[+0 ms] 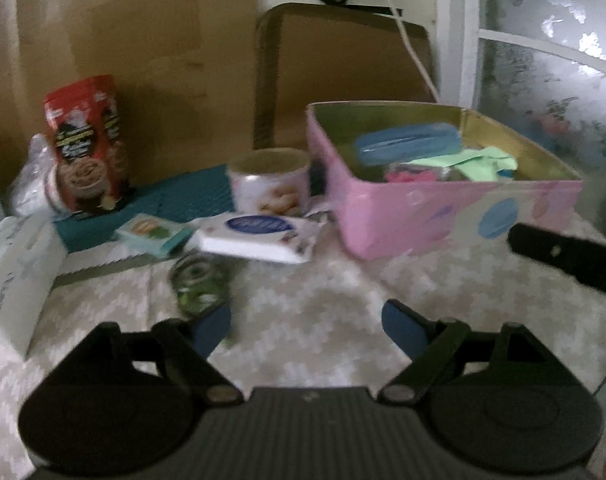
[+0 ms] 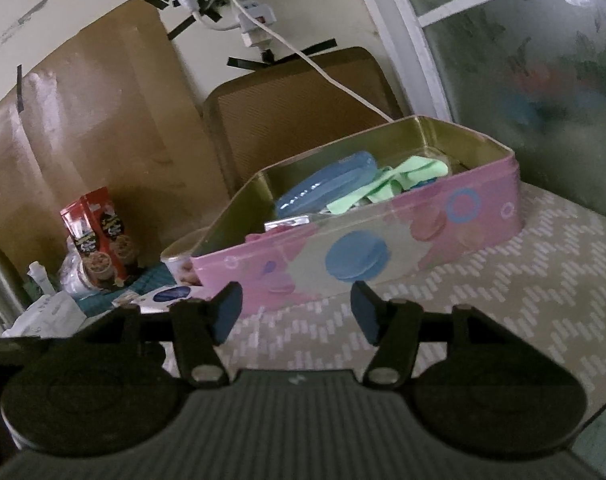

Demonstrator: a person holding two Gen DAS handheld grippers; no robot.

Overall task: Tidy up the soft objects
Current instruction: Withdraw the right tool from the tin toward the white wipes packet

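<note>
A pink tin box [image 1: 443, 212] stands open on the patterned tablecloth; it also shows in the right wrist view [image 2: 383, 240]. Inside lie a blue oval case [image 1: 407, 142], a light green cloth [image 1: 475, 162] and something pink [image 1: 407, 178]. The same case [image 2: 327, 188] and cloth [image 2: 387, 188] show in the right wrist view. My left gripper [image 1: 307, 330] is open and empty, low over the cloth in front of the box. My right gripper [image 2: 297, 312] is open and empty, just before the box's near wall. A clear packet with green contents [image 1: 199, 282] lies by the left fingertip.
A white wipes pack [image 1: 259, 236], a small green packet [image 1: 155, 232], a round biscuit tin [image 1: 269, 188] and a red cookie canister [image 1: 87, 144] sit left of the box. A white tissue box [image 1: 15, 272] stands far left. Cardboard and a window back the table.
</note>
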